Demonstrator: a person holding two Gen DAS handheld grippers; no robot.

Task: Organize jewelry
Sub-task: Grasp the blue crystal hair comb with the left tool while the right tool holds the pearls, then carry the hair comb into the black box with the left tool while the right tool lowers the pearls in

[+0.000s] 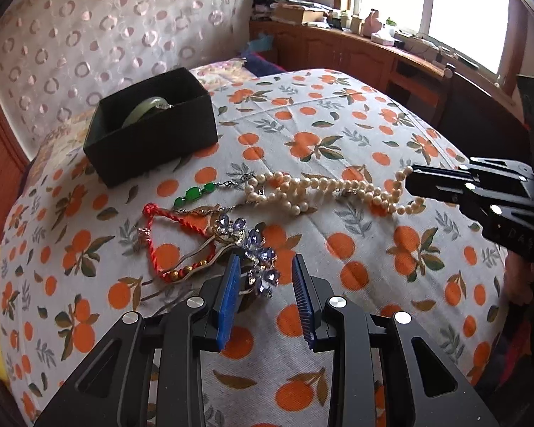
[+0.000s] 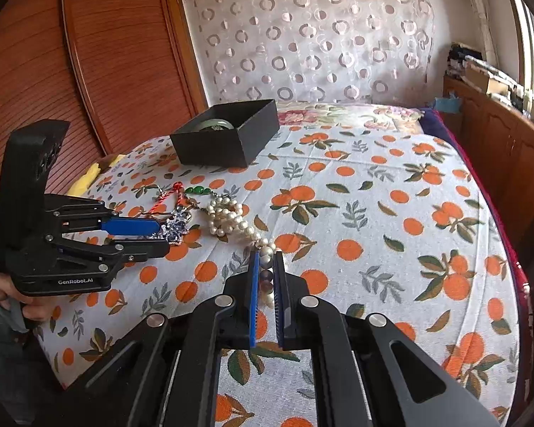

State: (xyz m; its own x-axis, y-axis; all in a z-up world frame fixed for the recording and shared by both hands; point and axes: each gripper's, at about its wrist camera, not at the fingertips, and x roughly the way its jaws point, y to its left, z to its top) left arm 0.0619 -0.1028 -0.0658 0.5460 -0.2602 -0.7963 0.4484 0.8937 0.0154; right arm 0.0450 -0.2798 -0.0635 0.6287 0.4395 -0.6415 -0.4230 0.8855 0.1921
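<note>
Two claws work over a bed [image 1: 356, 142] spread with an orange-fruit print cover. The right claw [image 2: 266, 270] is clenched on the near end of a pearl necklace [image 2: 228, 219]; several pearls sit pinched between its blue pads, and the rest of the strand trails away across the cover in a loose heap. In the left wrist view that same claw [image 1: 414, 186] meets the pearl necklace [image 1: 320, 186] at its right end.

The left claw [image 1: 265, 267] stands partly parted around a purple rhinestone piece [image 1: 256, 249]; one blue pad lies against its left side, while the other pad stands clear of it, so the piece is between the pads but not gripped. Just left of it lie a red braided cord bracelet [image 1: 167, 220] with gold beads and a chain with green stones [image 1: 192, 194], tangled close together.

A black open box [image 1: 153, 142] rests farther back on the bed, well apart from the heap, with a pale green bangle [image 1: 142, 108] inside. A hand [image 2: 4, 291] grips the left claw's handle.
</note>
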